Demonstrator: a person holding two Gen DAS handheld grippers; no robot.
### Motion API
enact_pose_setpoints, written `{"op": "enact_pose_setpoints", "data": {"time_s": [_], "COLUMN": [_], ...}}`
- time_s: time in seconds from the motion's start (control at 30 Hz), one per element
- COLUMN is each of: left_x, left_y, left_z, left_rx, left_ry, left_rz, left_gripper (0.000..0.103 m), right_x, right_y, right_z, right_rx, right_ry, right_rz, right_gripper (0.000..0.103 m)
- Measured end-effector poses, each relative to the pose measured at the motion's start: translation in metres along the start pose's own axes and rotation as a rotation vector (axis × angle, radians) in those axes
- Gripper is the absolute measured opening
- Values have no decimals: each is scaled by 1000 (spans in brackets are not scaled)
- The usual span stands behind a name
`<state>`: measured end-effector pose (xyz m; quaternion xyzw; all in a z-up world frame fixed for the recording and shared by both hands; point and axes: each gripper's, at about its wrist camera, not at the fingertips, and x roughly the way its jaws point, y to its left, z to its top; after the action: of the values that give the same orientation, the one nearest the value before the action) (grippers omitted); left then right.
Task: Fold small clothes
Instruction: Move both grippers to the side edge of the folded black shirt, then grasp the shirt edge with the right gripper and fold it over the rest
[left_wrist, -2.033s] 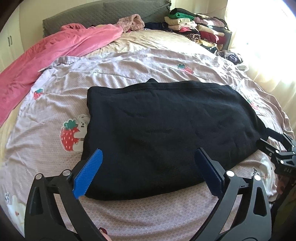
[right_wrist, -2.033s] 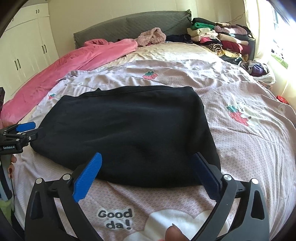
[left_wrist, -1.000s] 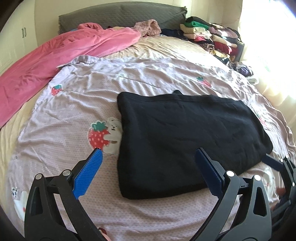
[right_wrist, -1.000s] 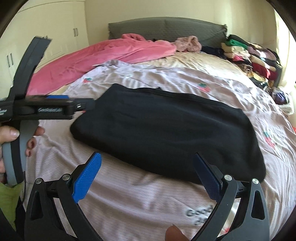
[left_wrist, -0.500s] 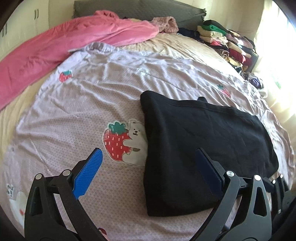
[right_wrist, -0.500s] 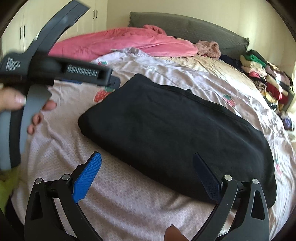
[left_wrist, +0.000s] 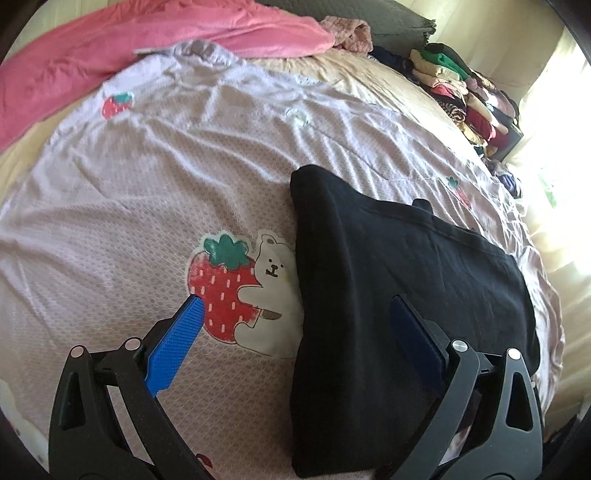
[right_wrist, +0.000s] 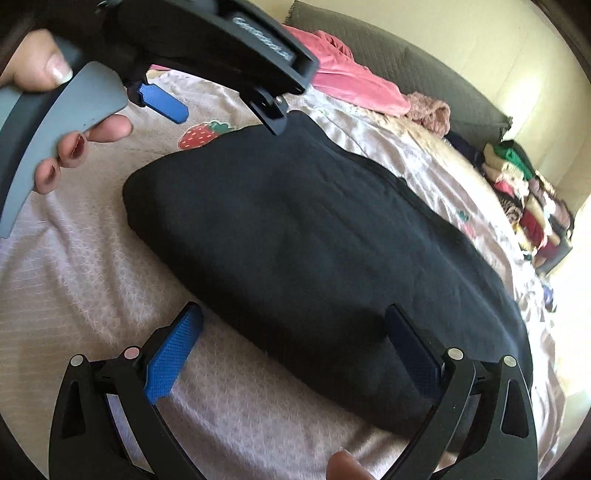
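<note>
1. The bed (left_wrist: 110, 192) takes up pretty much everything, covered in a wrinkly pale lilac sheet with strawberry-and-bear prints.
2. A pink blanket (left_wrist: 147, 40) is bunched up along the far side of the bed, up by the grey headboard (right_wrist: 406, 66).
3. The folded black garment (left_wrist: 388, 295) lies flat on the bed, its left edge just touching the big strawberry bear print (left_wrist: 243, 288). In the right wrist view the garment (right_wrist: 314, 258) fills the middle.
4. A stack of folded clothes (left_wrist: 465, 96) sits at the far right corner of the bed.
5. Left tongs (left_wrist: 295, 325) are spread wide, holding nothing, hovering over the garment's left edge: one pad over the print, the other over black cloth. From the right wrist view you see the left tongs (right_wrist: 221, 99) held in a hand (right_wrist: 70, 122) with dark red nails.
6. Right tongs (right_wrist: 295, 332) are spread wide too, empty, straddling the garment's near edge.
</note>
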<state>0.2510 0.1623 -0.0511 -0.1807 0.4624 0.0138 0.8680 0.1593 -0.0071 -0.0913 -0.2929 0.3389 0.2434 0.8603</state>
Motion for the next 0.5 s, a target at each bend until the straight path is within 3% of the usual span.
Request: {"op": "enact_pose_setpoints", "data": {"time_s": [0.23, 0.3, 0.33, 0.43, 0.5], "left_x": [18, 21, 22, 24, 24], "left_y": [8, 9, 9, 11, 12], "left_z": [1, 1, 1, 3, 3], "left_rx": [-69, -77, -83, -101, -114], "left_ry": [63, 71, 75, 89, 92], "left_rz": [-93, -107, -118, -164, -186], "left_gripper": [93, 93, 93, 93, 93], "right_x": [9, 7, 6, 0, -6], "right_y": [5, 6, 3, -6, -17], "right_z": [11, 11, 12, 12, 13], "right_rx": [-60, -66, -58, -29, 17], "right_ry": [-56, -79, -83, -107, -127], "right_rz": [-92, -88, -43, 9, 37], "right_gripper": [97, 82, 63, 34, 27]}}
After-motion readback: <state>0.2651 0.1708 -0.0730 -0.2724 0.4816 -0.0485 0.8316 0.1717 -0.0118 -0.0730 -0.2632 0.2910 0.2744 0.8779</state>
